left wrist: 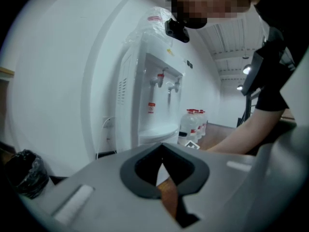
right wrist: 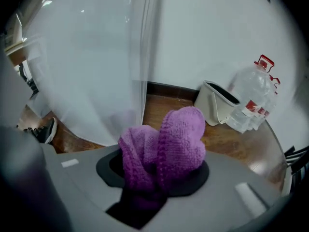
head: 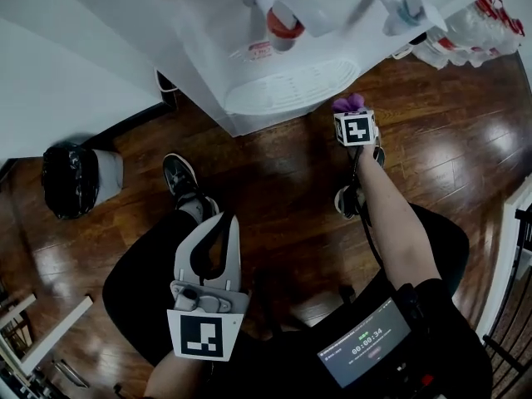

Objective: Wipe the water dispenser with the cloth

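The white water dispenser stands ahead of me, with a red tap, a blue tap and a drip tray. My right gripper reaches low beside the dispenser's right front corner, shut on a bunched purple cloth. In the right gripper view the cloth bulges out of the jaws near the white side panel; I cannot tell whether they touch. My left gripper hangs back over my lap, shut and holding nothing; its view shows the dispenser farther off.
Large water bottles and a white bin stand on the wood floor right of the dispenser. A black-bagged bin sits by the wall at left. My shoe is near the dispenser's base.
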A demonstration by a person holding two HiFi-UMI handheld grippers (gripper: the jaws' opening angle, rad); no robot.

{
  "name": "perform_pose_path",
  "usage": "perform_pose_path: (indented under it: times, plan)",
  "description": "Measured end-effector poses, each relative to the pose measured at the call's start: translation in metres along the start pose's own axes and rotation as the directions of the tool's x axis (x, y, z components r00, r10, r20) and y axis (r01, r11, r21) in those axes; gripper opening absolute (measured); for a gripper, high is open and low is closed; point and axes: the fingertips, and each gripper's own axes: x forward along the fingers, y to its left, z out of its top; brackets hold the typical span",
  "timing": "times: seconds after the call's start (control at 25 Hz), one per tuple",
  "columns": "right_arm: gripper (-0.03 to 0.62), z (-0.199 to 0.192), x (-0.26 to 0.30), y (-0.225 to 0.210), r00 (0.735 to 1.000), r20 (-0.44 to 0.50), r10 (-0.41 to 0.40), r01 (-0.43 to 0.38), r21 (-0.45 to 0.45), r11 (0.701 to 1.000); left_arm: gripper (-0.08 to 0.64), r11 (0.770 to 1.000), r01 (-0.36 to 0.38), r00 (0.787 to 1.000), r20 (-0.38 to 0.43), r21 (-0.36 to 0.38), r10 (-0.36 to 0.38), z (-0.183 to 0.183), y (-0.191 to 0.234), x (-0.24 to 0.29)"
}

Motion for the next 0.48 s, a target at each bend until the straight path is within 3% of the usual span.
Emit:
perform_pose_path:
  times: [0.08, 0.28, 0.48]
  plan:
    - [0.169, -0.001, 0.006, 0.026, 0.999, 0.001, 0.046, -0.046, -0.019, 0.999, 0.02, 1.0, 0.002, 1.0, 0.006, 0.013, -0.002, 0.002, -0.003, 0.003]
    - [0.169, -0.005, 0.019, 0.149, 0.98, -0.011, 0.201, -0.201, -0.079, 0.976, 0.02, 0.999, -0.018, 1.0, -0.014, 0.037, 0.018, -0.004, -0.004, 0.004]
    - [0.169, 0.002, -0.001, 0.294, 0.919, -0.026, 0.393, -0.388, -0.23, 0.892, 0.02, 0.999, -0.043, 0.999, -0.032, 0.016, 0.044, -0.009, 0.005, -0.004]
